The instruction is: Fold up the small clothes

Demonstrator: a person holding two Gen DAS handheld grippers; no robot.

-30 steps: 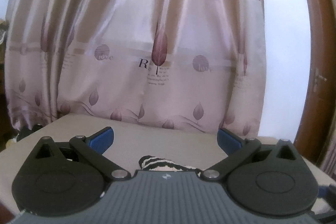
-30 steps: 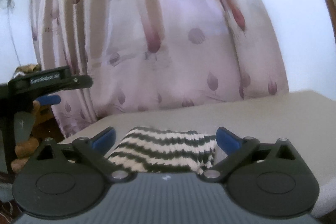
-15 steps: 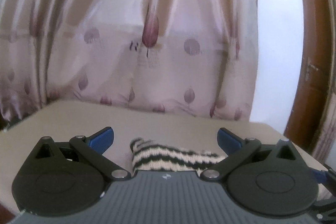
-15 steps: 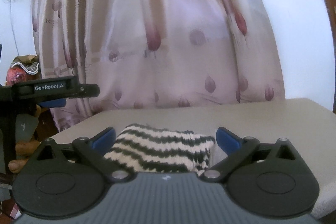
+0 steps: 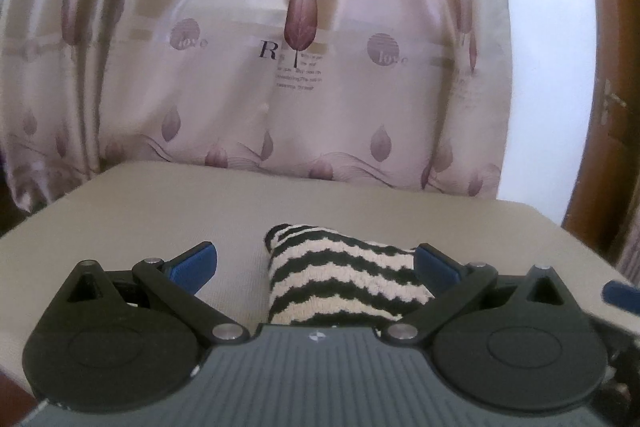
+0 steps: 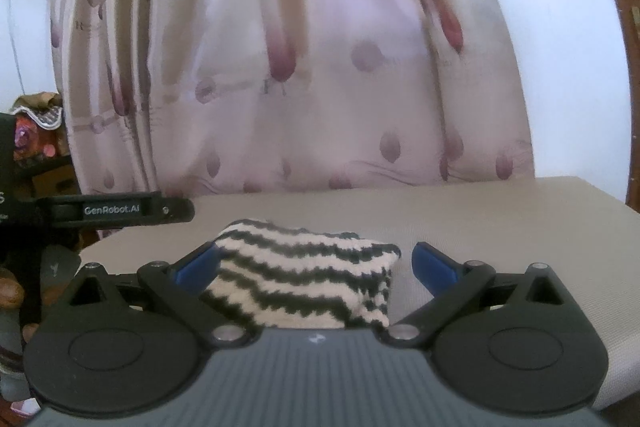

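Observation:
A small knitted garment with black and cream zigzag stripes (image 5: 340, 279) lies folded on the beige padded table (image 5: 200, 211). My left gripper (image 5: 316, 265) is open just behind it, the garment sitting toward its right finger. In the right wrist view the same garment (image 6: 304, 279) lies between the fingers of my right gripper (image 6: 316, 263), which is open too, with the cloth against the left blue pad (image 6: 196, 265). Neither gripper holds the cloth. The other gripper's black body (image 6: 112, 213) shows at the left of the right wrist view.
A pink curtain with leaf prints (image 5: 296, 47) hangs right behind the table's far edge. A brown wooden door (image 5: 612, 107) stands at the right. A hand (image 6: 10, 297) and some clutter (image 6: 36, 135) show at the left edge of the right wrist view.
Both grippers have tipped down and moved closer to the table, so the striped garment shows larger between their fingers. The left gripper has come nearer to the right one. Both stayed open.

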